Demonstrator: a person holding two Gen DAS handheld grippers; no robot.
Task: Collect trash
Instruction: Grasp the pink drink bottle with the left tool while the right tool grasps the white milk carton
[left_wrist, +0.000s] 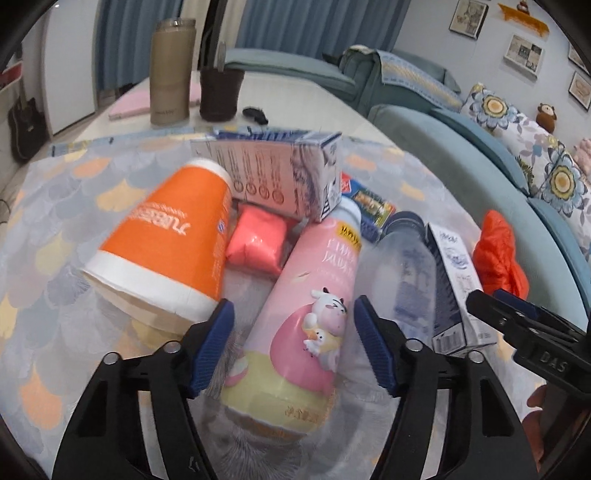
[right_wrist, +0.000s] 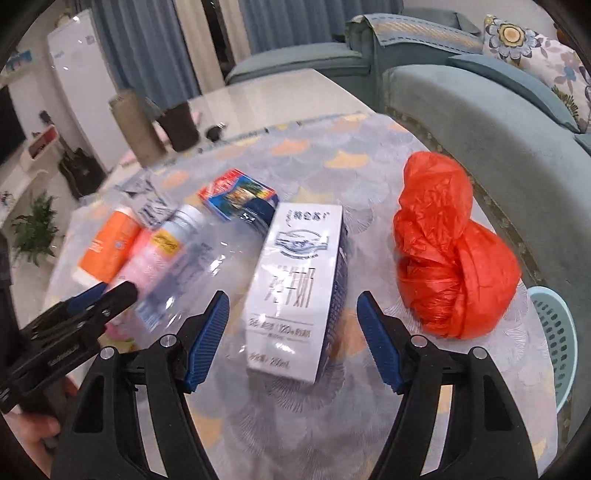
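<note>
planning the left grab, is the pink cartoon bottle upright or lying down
Lying down: the pink cartoon-printed bottle rests lengthwise on the tablecloth, white cap pointing away.

A home living room.
A teal sofa (left_wrist: 424, 136) with flowered cushions (left_wrist: 495, 110) is curving round the cloth-covered table (left_wrist: 55, 229), framed pictures (left_wrist: 522, 53) are hanging above, and a guitar (left_wrist: 24, 125) is leaning nearby.

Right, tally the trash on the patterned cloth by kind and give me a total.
Bottles: 2, pink bottle and clear bottle
Cartons and boxes: 3, milk carton, large carton, small colourful box
Cups: 1, orange cup
Pink packets: 1
Orange bags: 1
Total: 8
</note>
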